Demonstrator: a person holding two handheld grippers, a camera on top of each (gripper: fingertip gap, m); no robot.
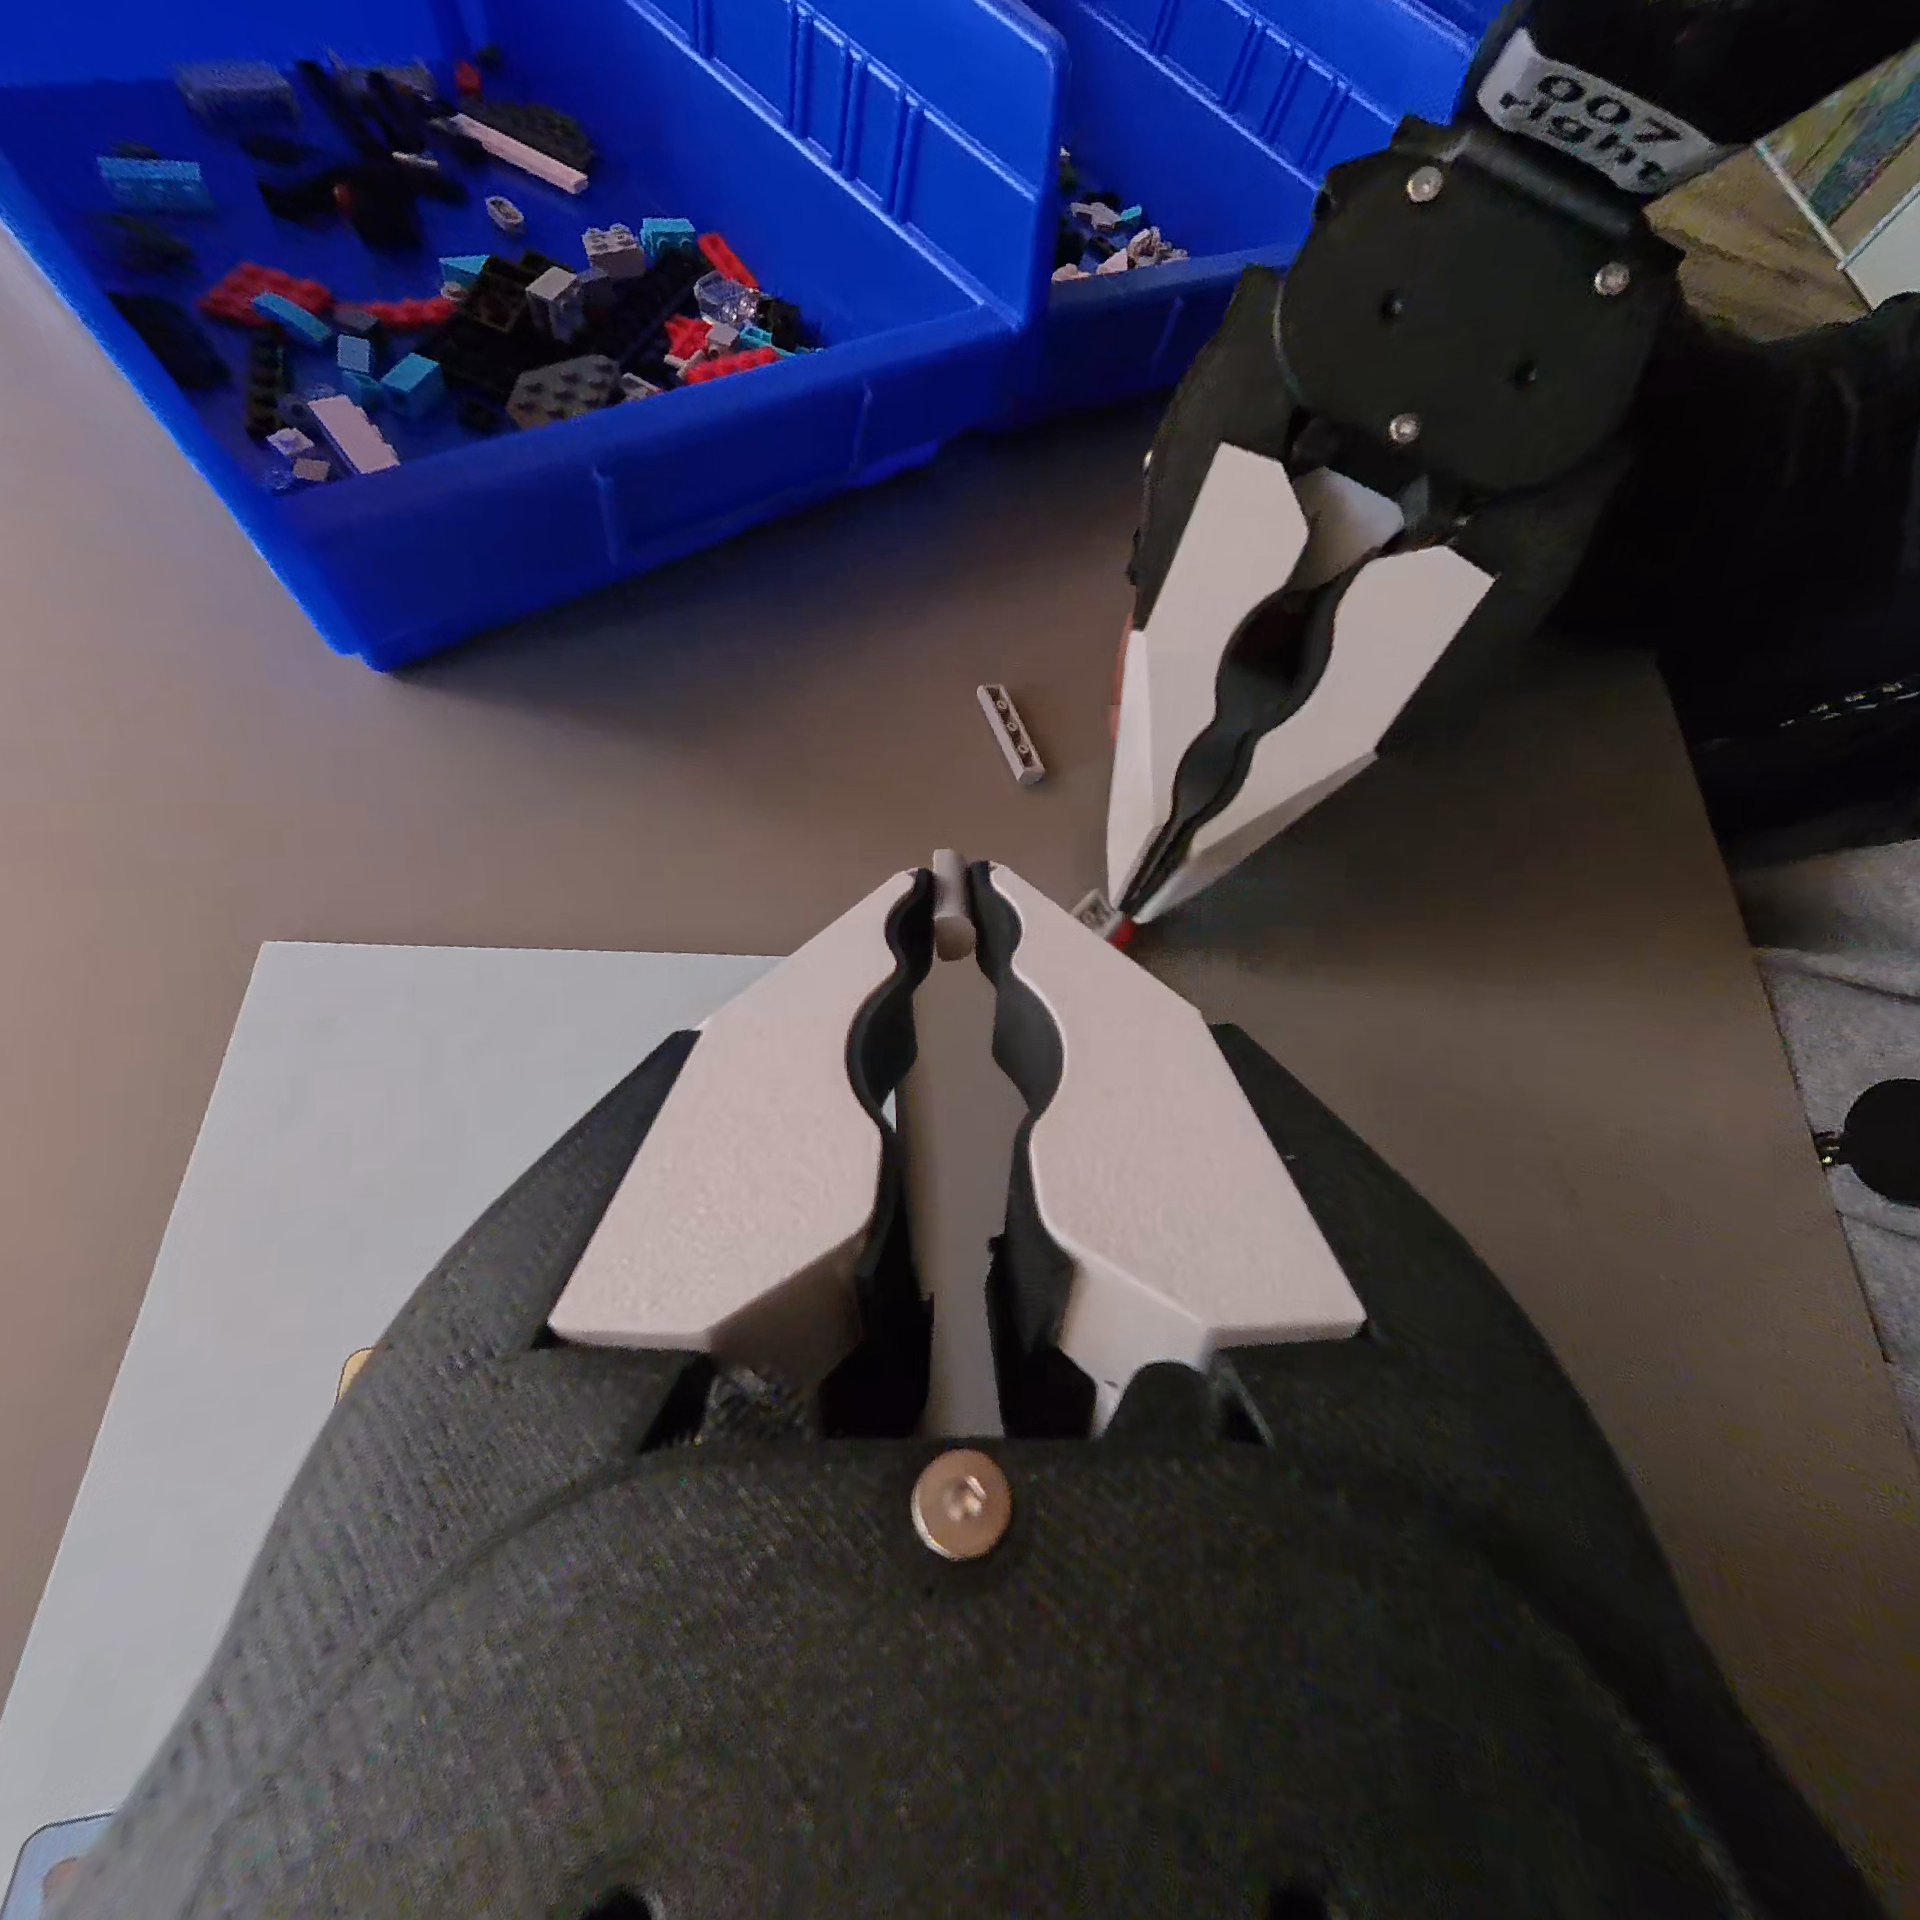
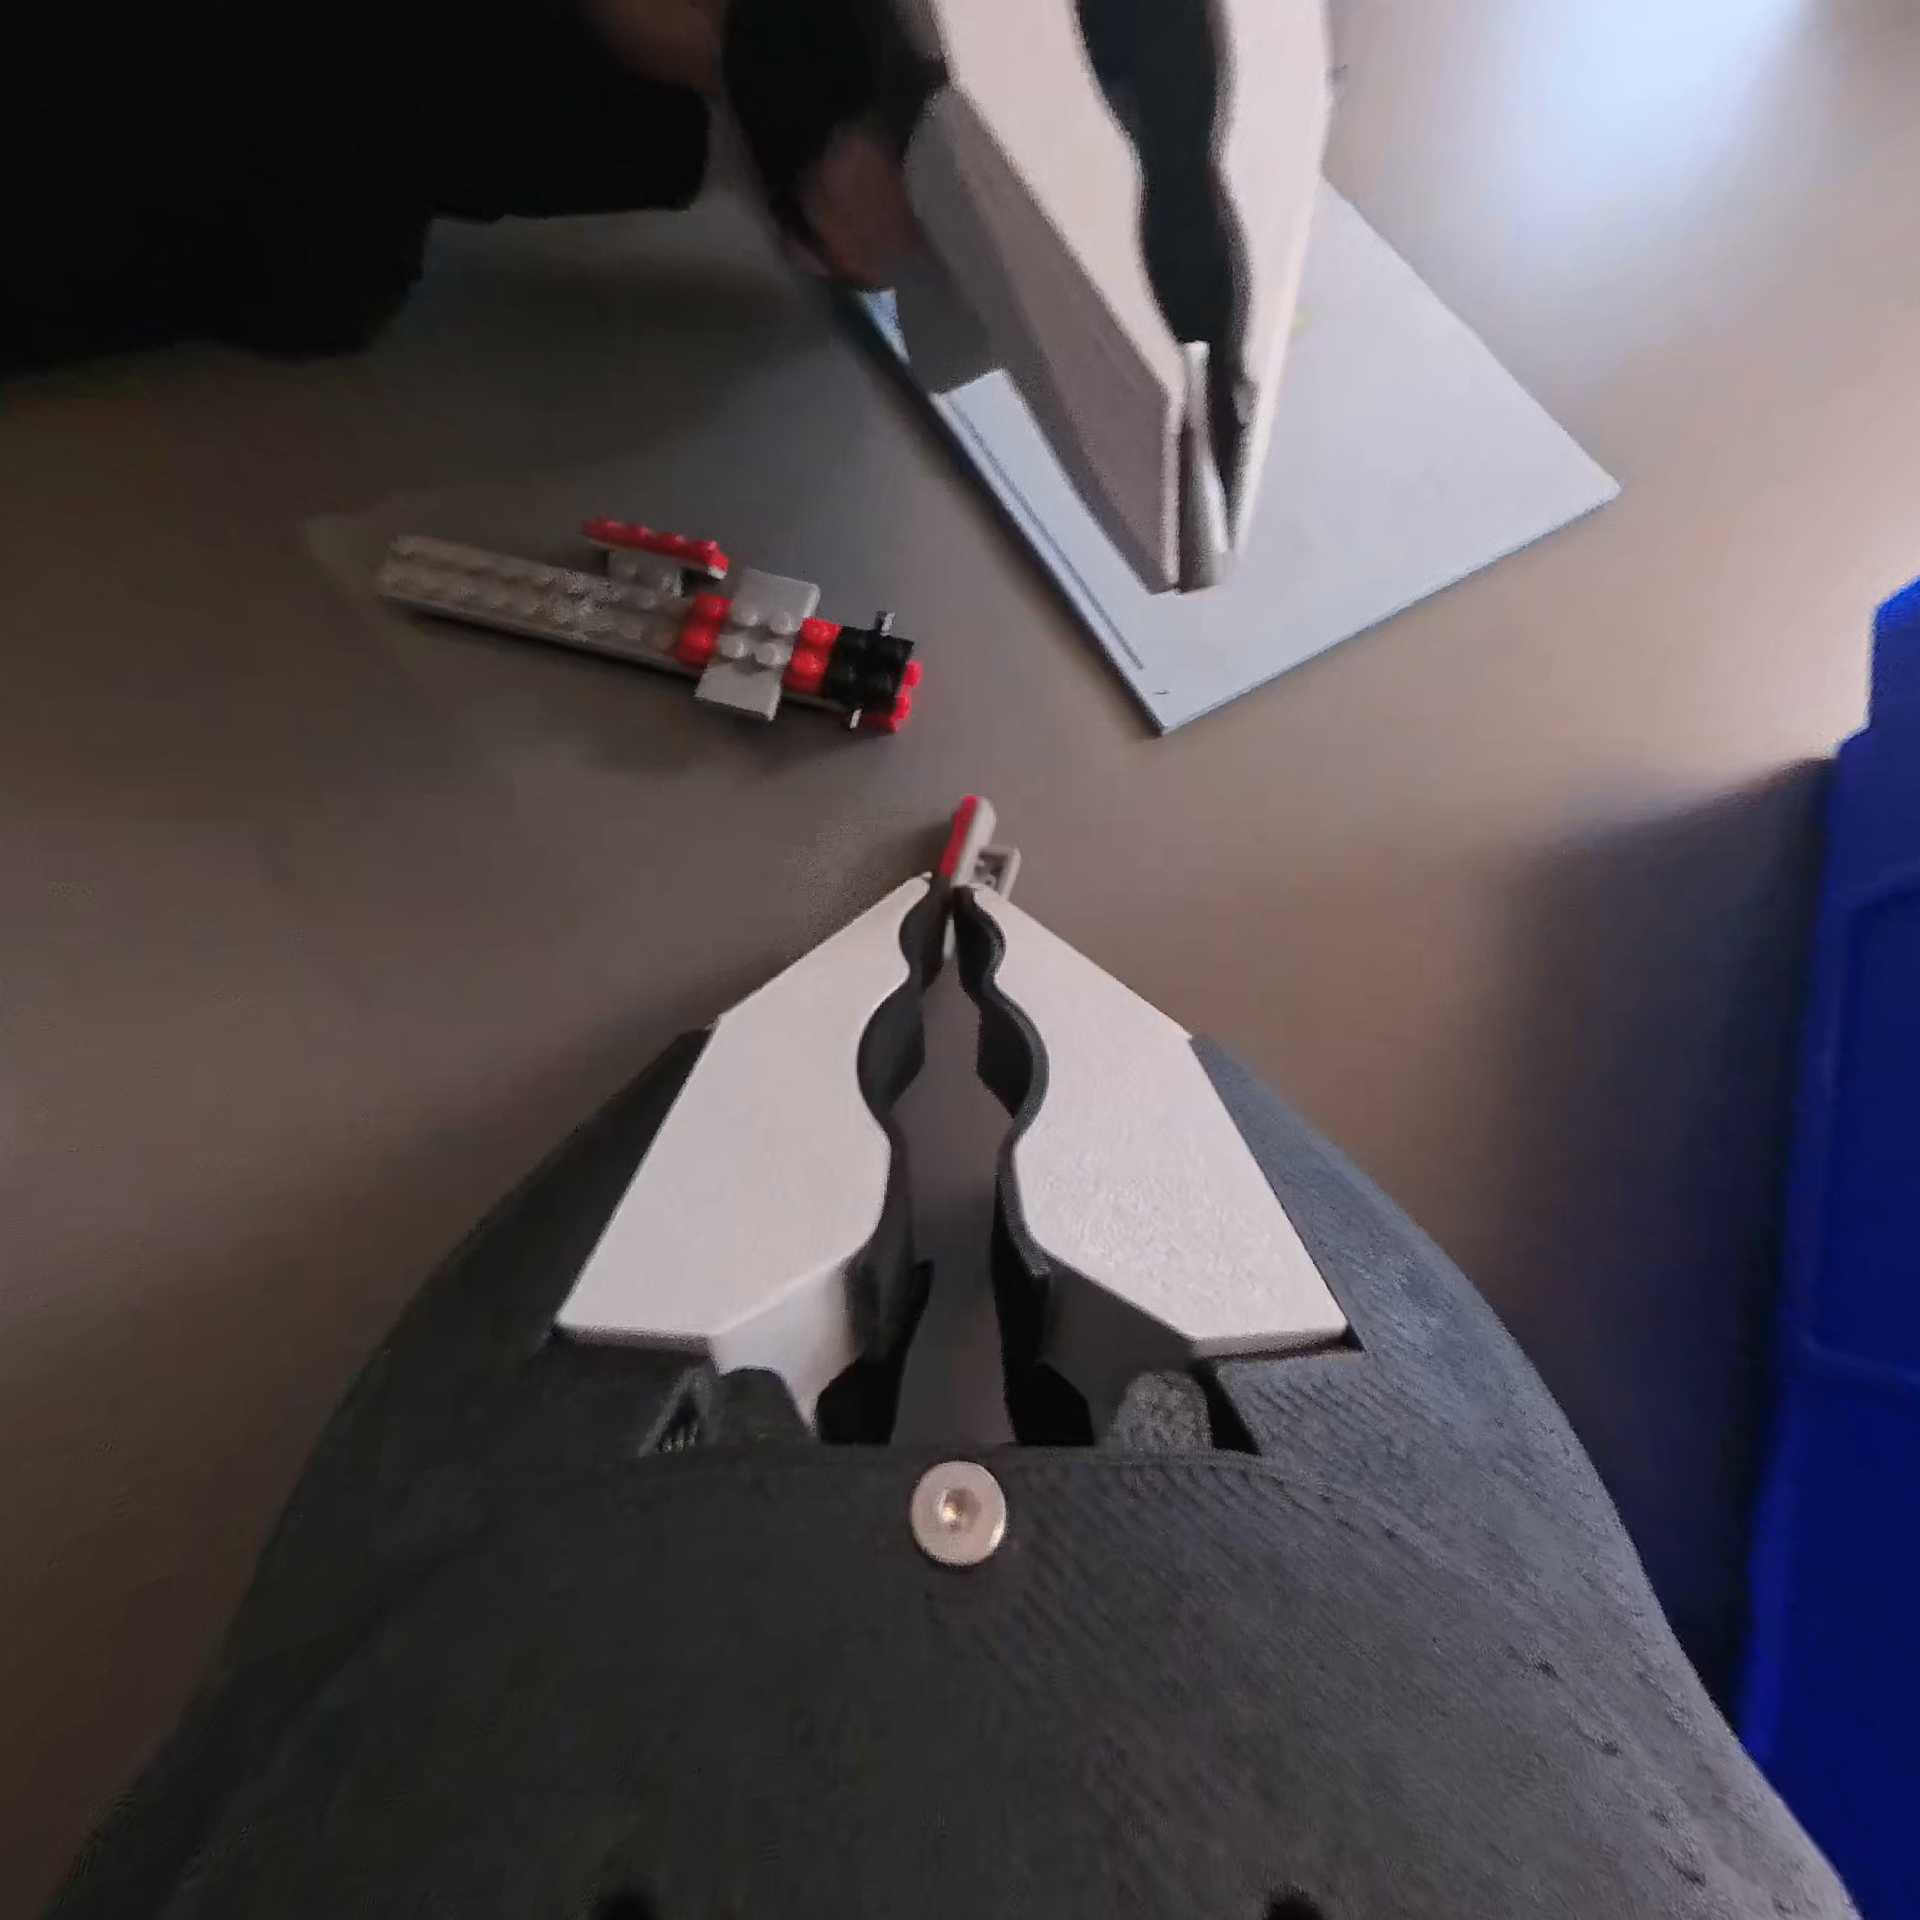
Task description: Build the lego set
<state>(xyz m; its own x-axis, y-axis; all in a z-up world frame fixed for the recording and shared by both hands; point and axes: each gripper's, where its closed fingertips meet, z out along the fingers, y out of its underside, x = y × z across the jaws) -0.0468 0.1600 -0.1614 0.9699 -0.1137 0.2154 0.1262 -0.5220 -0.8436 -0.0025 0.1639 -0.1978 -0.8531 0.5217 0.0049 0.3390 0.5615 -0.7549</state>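
Note:
My left gripper (image 1: 950,883) is shut on a small grey lego piece (image 1: 950,902), held above the table by the corner of a pale booklet (image 1: 416,1091). My right gripper (image 2: 961,883) is shut on a small red and grey lego piece (image 2: 971,844), its tips low near the table; it also shows in the left wrist view (image 1: 1138,904) to the right of my left gripper. A partly built red, grey and black lego model (image 2: 665,623) lies on the table to the left in the right wrist view. The left gripper (image 2: 1205,566) shows there, blurred, over the booklet (image 2: 1403,540).
A loose grey lego plate (image 1: 1011,732) lies on the brown table between the grippers and a blue bin (image 1: 582,520) of mixed bricks. A second blue bin (image 1: 1195,156) stands behind it. A blue bin wall (image 2: 1849,1143) is at the right. A person's dark sleeve (image 1: 1787,499) is at the right. The left gripper's tips are roughly 6 cm from the right gripper's. My right tips are roughly 6 cm from the loose grey lego plate (image 1: 1011,732).

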